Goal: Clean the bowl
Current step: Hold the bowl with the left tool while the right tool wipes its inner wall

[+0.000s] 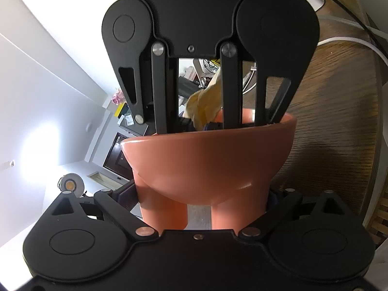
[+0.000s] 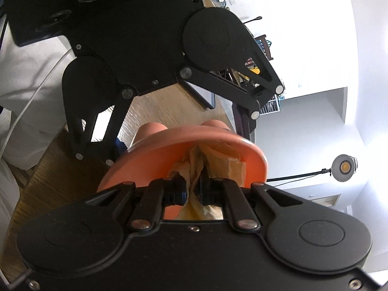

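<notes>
A terracotta-orange bowl (image 1: 206, 160) is tipped on its side above the table, with my left gripper (image 1: 201, 194) shut on its base. In the right wrist view the bowl's (image 2: 252, 160) mouth faces the camera. My right gripper (image 2: 192, 189) is shut on a crumpled yellow cloth (image 2: 218, 162) and reaches into the bowl, the cloth lying against the inner wall. From the left wrist view the right gripper (image 1: 201, 123) comes in from above over the rim, the cloth (image 1: 206, 101) bunched between its fingers. The bowl's inner floor is hidden behind the cloth.
A dark wooden table (image 1: 327, 121) lies under both hands, and a white cable (image 1: 351, 41) curves across it. White fabric (image 2: 29, 84) is at the left. A round studio lamp (image 2: 344, 167) on a stand glows at the right, with cluttered shelves beyond.
</notes>
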Tool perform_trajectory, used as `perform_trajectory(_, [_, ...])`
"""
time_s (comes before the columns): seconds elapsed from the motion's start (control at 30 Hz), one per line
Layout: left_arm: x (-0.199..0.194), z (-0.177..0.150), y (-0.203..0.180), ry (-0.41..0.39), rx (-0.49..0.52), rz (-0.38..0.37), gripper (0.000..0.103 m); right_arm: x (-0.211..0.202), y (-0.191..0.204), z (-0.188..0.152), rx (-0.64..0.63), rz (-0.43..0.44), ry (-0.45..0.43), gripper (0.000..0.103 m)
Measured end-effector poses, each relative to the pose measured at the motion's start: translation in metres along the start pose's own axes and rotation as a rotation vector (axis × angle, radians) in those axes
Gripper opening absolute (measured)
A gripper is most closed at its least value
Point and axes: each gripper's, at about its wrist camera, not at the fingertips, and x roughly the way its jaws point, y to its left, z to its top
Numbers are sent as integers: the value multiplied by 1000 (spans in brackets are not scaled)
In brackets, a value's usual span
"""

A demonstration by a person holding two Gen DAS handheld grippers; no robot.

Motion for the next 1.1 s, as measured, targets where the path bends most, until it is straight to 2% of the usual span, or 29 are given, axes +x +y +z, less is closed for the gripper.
perform_trajectory(0.23, [8,-1,5,-4,-10,-1,96,-8,-14,-19,-20,-48,84,8])
perform_trajectory(0.33, [13,-2,9,2,-24,-5,96,-13,-15,-30,-17,-27,135,8])
perform_trajectory(0.5, [19,-4,14,-1,-33,-15,96,-26,3,-35,-34,47,162,8])
perform_trajectory(0.63, [-14,9,-15,23,-59,-38,95,-40,14,-26,-37,106,131,8])
perform_trajectory(0.77, [-15,14,-15,20,-57,-41,95,-52,18,-6,-53,134,19,8])
perform_trajectory(0.87, [-14,13,-11,15,-45,-37,95,-56,14,5,-67,102,-46,8])
perform_trajectory(0.93, [-13,10,-11,14,-43,-36,95,-56,8,12,-82,44,-86,8])
perform_trajectory(1.1, [-9,6,-11,14,-42,-36,95,-49,-7,7,-105,-48,-56,8])
